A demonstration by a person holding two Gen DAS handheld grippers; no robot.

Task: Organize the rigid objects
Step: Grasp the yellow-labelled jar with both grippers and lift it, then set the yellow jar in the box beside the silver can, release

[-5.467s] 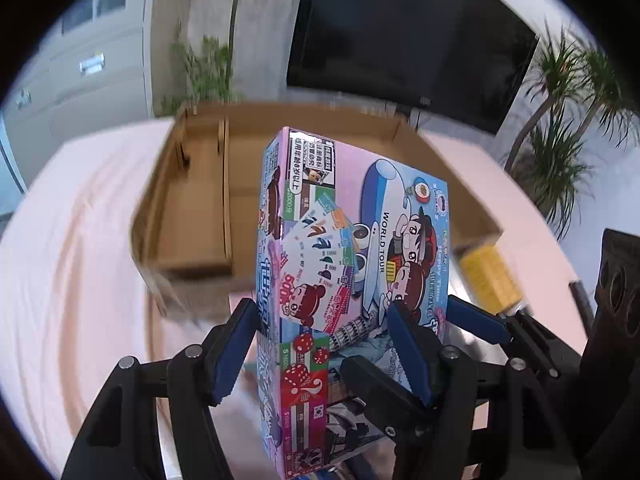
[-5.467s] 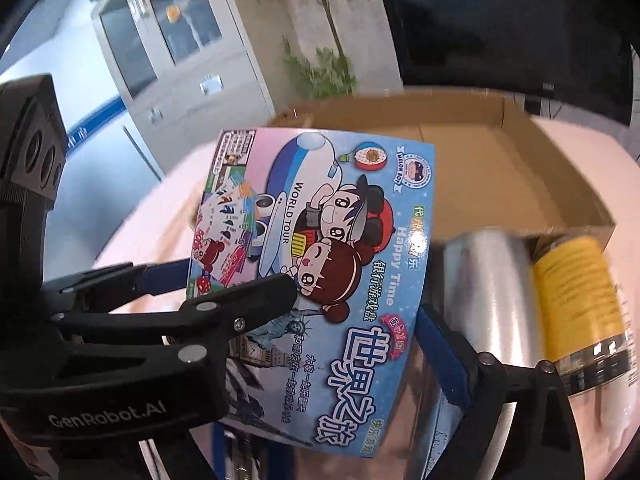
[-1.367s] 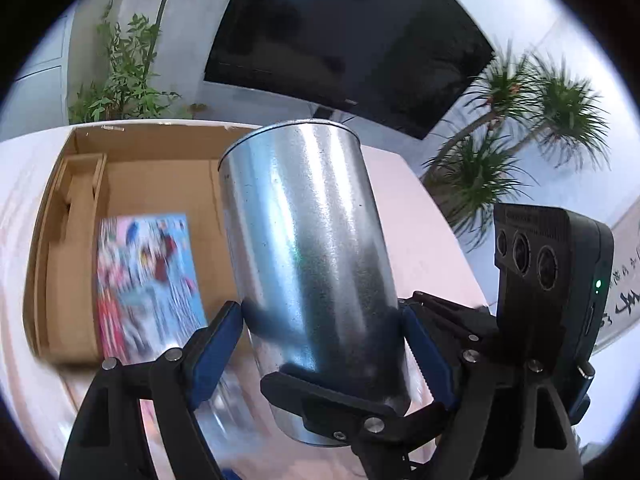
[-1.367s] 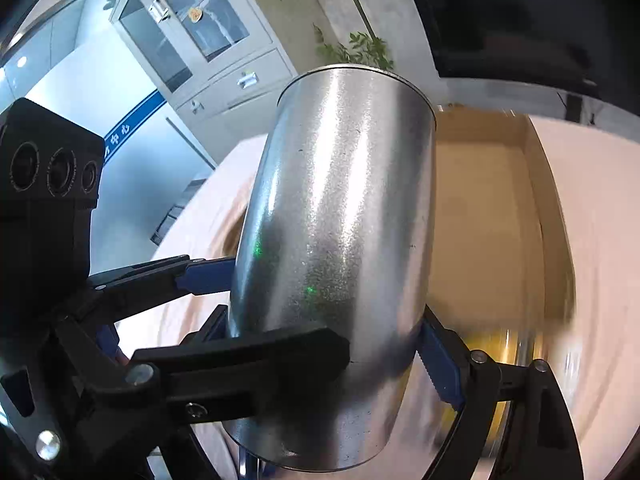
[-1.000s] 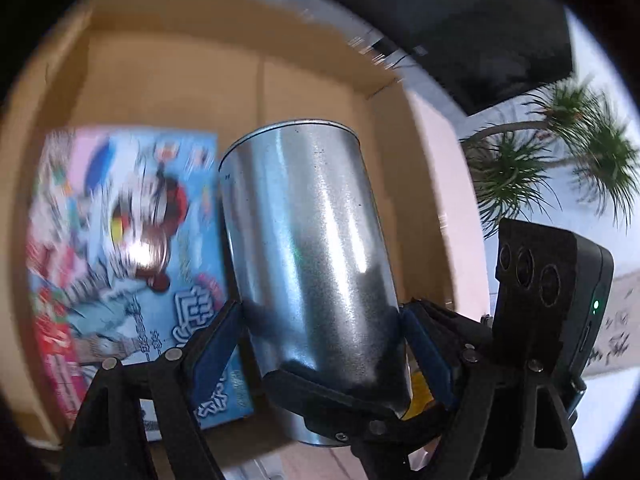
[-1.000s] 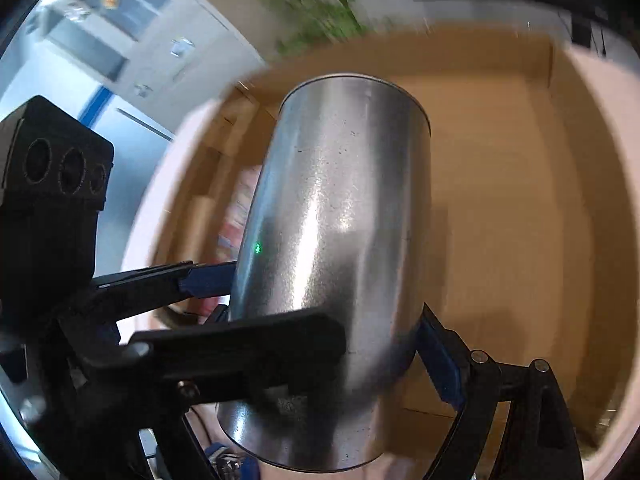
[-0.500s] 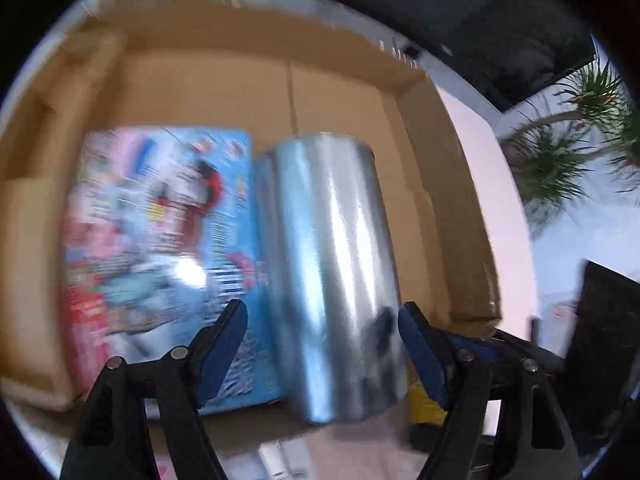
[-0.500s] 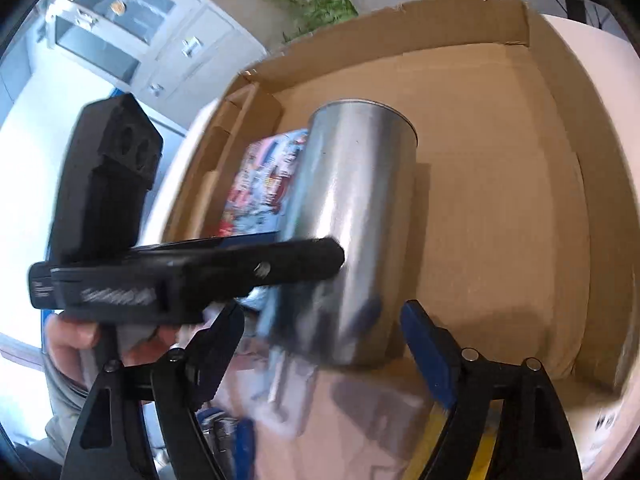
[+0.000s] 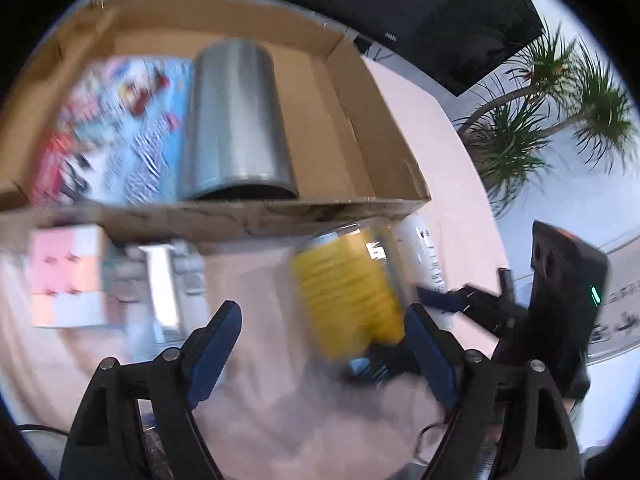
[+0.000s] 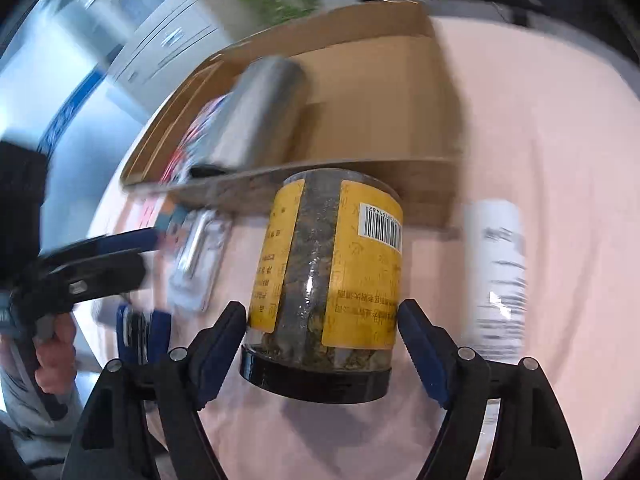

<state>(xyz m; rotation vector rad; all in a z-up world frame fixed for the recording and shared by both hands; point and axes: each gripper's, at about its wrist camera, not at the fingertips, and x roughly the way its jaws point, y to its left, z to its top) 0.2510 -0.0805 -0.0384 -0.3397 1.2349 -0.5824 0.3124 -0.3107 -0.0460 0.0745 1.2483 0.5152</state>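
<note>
A cardboard box point(image 9: 360, 92) holds a colourful game box point(image 9: 120, 120) lying flat and a metal tumbler point(image 9: 236, 120) on its side. In front of the box a jar with a yellow label and black lid point(image 10: 328, 272) lies on the pink table. My right gripper point(image 10: 320, 320) is open, its fingers on either side of the jar near the lid. My left gripper point(image 9: 324, 344) is open and empty, with the blurred jar point(image 9: 348, 292) between its fingers. The tumbler point(image 10: 260, 116) and box point(image 10: 380, 80) also show in the right wrist view.
A white bottle point(image 10: 496, 272) lies right of the jar. A pink and white cube point(image 9: 68, 276) and a blister pack point(image 9: 168, 280) lie on the table left of the jar. Potted palms and a dark screen stand behind the table.
Both grippers let go of the tumbler, which now lies in the box beside the game box. Both have pulled back out of the box to the yellow jar on the table.
</note>
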